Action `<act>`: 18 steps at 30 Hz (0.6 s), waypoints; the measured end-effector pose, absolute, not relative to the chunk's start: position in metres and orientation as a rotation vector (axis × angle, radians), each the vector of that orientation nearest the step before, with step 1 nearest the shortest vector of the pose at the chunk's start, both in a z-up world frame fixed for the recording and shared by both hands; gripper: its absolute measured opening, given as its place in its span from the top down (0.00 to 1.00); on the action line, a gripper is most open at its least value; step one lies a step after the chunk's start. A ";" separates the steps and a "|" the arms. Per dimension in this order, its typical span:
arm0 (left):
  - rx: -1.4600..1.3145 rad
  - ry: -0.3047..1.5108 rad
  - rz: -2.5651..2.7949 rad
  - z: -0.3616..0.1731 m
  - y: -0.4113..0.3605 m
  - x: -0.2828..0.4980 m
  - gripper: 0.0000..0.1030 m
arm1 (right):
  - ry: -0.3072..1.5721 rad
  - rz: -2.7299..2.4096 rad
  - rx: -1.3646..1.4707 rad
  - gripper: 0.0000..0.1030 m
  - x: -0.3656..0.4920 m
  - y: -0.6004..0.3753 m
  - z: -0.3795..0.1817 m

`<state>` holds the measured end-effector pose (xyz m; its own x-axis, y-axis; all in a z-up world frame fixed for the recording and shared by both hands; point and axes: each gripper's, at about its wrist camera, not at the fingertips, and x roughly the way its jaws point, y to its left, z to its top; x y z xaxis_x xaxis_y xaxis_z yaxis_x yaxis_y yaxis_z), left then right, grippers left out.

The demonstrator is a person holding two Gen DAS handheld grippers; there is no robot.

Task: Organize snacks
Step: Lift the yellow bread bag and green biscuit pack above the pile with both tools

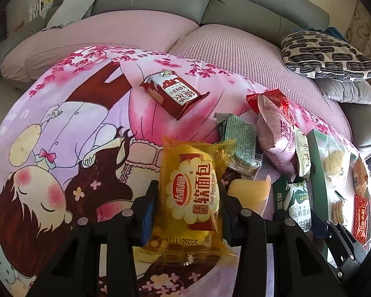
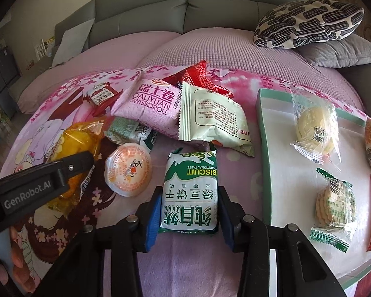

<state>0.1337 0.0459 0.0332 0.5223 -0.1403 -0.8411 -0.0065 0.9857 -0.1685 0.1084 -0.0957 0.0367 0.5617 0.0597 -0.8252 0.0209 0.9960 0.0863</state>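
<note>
On the cartoon-print cloth (image 2: 49, 128), sorting looks partly done: a few wrapped snacks already lie in the shallow green-rimmed tray (image 2: 264, 133), while a loose pile remains beside it, including the pink Swiss roll pack (image 2: 150, 106) and a jelly cup (image 2: 128, 172). Left gripper (image 1: 188, 198) pinches the glossy yellow soft-bread packet (image 1: 193, 185); right gripper (image 2: 189, 210) has its jaws against the green-and-white biscuit packet (image 2: 190, 193), puffy, near the tray's left rim.

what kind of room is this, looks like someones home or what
Most likely a home living room. A grey sectional sofa runs along the back, throw pillows are piled on it, and the snacks lie on a cartoon-print pink cloth spread over its seat.
</note>
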 end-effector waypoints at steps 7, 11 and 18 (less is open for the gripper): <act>-0.148 0.969 -0.077 0.050 0.045 0.127 0.57 | 0.949 0.037 0.130 0.58 0.103 -0.106 0.050; -0.141 0.935 -0.087 0.063 0.043 0.123 0.57 | 0.927 0.048 0.144 0.58 0.099 -0.109 0.061; -0.131 0.889 -0.093 0.080 0.040 0.117 0.57 | 0.884 0.079 0.146 0.68 0.091 -0.109 0.078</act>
